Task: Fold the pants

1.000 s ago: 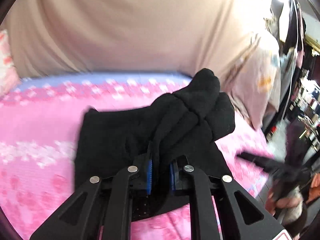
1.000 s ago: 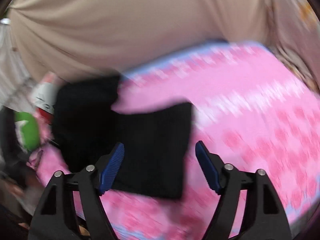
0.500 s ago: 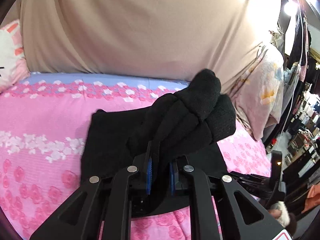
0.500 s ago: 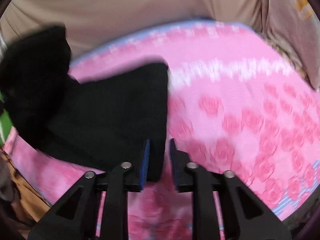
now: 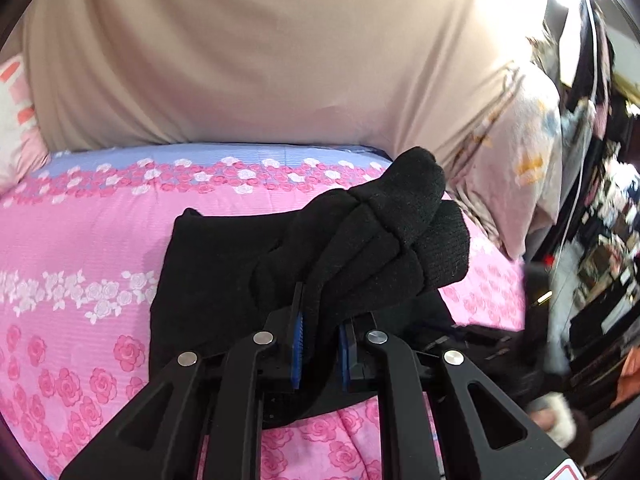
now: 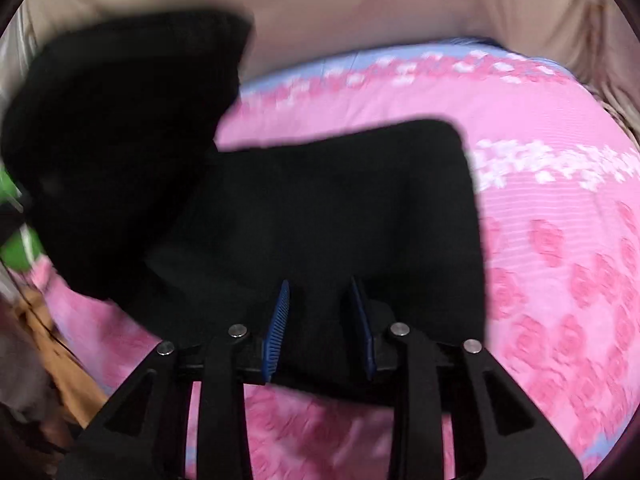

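Black pants (image 5: 216, 264) lie on the pink rose-print bed (image 5: 80, 240). My left gripper (image 5: 320, 312) is shut on a bunched, thick fold of them (image 5: 400, 232), which stands raised above the flat part. In the right wrist view the flat part of the pants (image 6: 340, 200) spreads ahead, and the raised bunch (image 6: 120, 140) looms blurred at the upper left. My right gripper (image 6: 318, 292) is shut on the pants' near edge, with black cloth filling the gap between its blue pads (image 6: 278, 324). The bed cover (image 6: 560, 240) shows to the right.
A beige cloth wall (image 5: 260, 60) rises behind the bed. A pink and white pillow (image 5: 16, 120) sits at the far left, a pale floral blanket (image 5: 520, 160) at the right. Beyond the bed's right edge is a cluttered room (image 5: 600, 240). A green object (image 6: 16, 248) lies off the bed's left side.
The right gripper's jaws went from wide apart to closed on the pants' near edge, then slid along that edge toward the middle. The left gripper kept its grip and barely moved.
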Action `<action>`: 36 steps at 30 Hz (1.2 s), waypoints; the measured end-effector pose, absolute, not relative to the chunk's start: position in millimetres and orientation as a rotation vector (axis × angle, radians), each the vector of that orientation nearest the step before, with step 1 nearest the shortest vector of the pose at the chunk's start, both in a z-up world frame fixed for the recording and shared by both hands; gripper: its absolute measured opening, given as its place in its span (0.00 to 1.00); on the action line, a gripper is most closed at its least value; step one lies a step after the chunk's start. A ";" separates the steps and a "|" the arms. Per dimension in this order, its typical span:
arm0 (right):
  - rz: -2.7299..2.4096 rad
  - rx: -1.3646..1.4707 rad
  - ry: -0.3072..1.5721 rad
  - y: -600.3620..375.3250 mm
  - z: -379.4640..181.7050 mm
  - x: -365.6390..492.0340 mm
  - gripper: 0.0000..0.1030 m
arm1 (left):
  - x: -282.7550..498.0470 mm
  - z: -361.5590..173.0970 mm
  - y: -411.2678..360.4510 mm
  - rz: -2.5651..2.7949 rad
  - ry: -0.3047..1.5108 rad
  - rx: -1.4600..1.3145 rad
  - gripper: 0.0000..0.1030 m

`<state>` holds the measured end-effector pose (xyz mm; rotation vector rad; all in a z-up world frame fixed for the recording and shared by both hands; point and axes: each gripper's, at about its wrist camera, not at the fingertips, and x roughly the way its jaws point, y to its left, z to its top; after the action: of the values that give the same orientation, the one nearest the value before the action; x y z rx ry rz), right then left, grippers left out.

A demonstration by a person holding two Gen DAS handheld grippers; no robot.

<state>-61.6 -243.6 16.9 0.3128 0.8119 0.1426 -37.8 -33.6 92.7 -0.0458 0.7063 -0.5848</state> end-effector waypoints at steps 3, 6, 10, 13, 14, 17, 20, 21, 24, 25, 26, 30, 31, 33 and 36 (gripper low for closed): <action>0.068 0.336 0.730 -274.4 38.7 -87.2 0.45 | -38.6 91.2 -52.2 -0.630 0.710 -0.042 0.11; 0.030 0.400 0.686 -303.4 42.4 -105.0 0.62 | -38.2 72.6 -80.5 -0.695 0.782 -0.073 0.42; 0.067 0.501 0.695 -322.1 31.0 -99.6 0.62 | -31.8 31.7 -102.0 -0.708 0.972 -0.010 0.49; 0.173 0.557 0.706 -305.5 29.2 -86.9 0.64 | -44.1 44.6 -71.2 -0.704 0.914 -0.070 0.49; 0.198 0.566 0.714 -300.4 28.0 -82.9 0.69 | -48.8 51.9 -59.7 -0.683 0.883 -0.078 0.50; 0.266 0.587 0.767 -275.6 22.6 -62.4 0.83 | -60.9 76.5 -18.1 -0.602 0.781 -0.107 0.57; 0.306 0.653 0.836 -259.7 2.4 -40.5 0.86 | -64.1 88.5 16.7 -0.540 0.739 -0.145 0.62; 0.298 0.673 0.859 -255.9 -6.7 -35.4 0.87 | -64.5 90.3 26.5 -0.513 0.729 -0.152 0.63; 0.288 0.582 0.846 -238.2 -8.0 -25.6 0.45 | -60.3 88.4 53.2 -0.436 0.714 -0.178 0.63; 0.286 0.553 0.839 -233.2 1.2 -23.1 0.33 | -57.3 86.8 58.9 -0.422 0.721 -0.186 0.63; 0.278 0.508 0.806 -230.8 13.3 -24.4 0.25 | -54.7 85.6 62.4 -0.411 0.732 -0.193 0.63; 0.239 0.328 0.613 -231.2 89.2 -47.6 0.21 | -56.4 87.5 65.3 -0.410 0.728 -0.199 0.63; 0.201 0.290 0.599 -236.2 94.6 -50.9 0.21 | -57.6 87.1 62.6 -0.417 0.726 -0.196 0.63; 0.162 0.277 0.668 -249.3 74.1 -41.6 0.25 | -57.2 81.0 55.6 -0.436 0.734 -0.193 0.68; 0.049 0.312 0.881 -269.2 -0.3 -19.9 0.32 | -49.0 66.1 45.6 -0.448 0.775 -0.191 0.69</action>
<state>-19.9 -269.2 -0.3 0.3123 0.8809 0.0487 -49.0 45.6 66.1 -0.1914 0.7748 -0.4475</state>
